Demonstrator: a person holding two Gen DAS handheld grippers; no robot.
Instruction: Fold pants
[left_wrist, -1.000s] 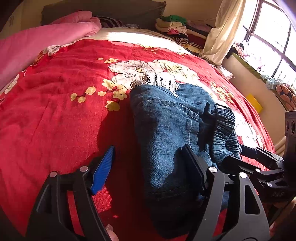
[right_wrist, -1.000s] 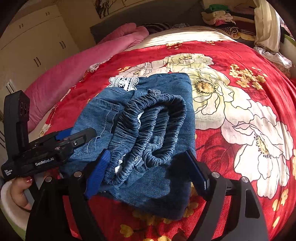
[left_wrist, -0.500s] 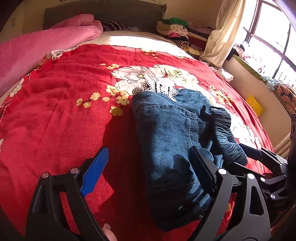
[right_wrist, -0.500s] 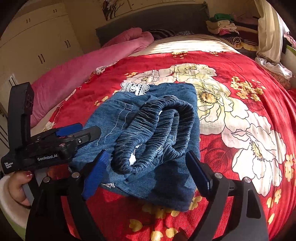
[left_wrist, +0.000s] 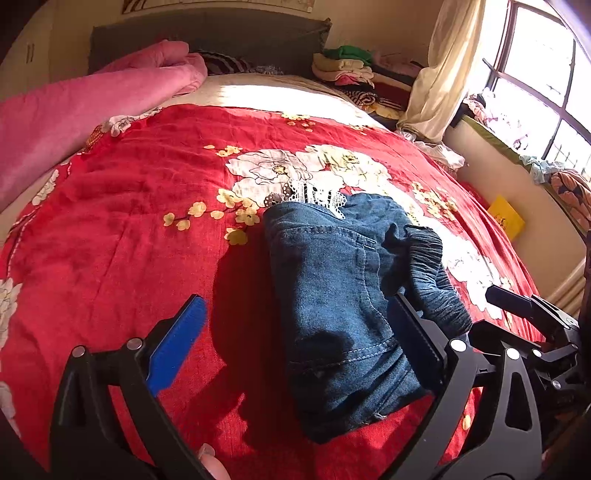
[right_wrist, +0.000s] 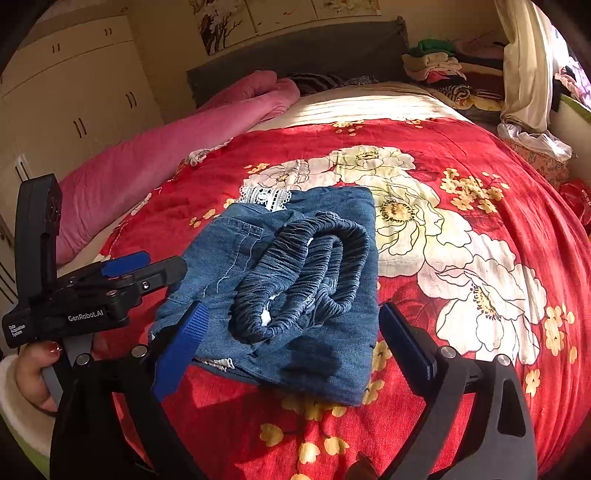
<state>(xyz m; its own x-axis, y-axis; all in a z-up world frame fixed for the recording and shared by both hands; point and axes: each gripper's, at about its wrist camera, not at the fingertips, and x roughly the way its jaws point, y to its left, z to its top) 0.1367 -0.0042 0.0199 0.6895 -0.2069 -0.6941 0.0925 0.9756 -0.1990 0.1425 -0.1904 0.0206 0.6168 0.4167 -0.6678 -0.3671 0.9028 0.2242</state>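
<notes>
The pants (right_wrist: 295, 280) lie folded small on the bed (right_wrist: 461, 177); both hand-held grippers, left (left_wrist: 295, 350) and right (right_wrist: 291, 350), are opening, gripping nothing; folding looks finished.

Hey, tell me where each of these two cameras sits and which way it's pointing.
Left wrist: on the left claw, angled down across the red bedspread at the folded jeans; the opening claw holds nothing, and a fingertip shows.
Right wrist: on the right claw, facing the headboard over the jeans' elastic waistband; it is opening, empty, with the person's left hand showing.
Shared: jeans, bedspread, pink quilt, and each other's claw.
</notes>
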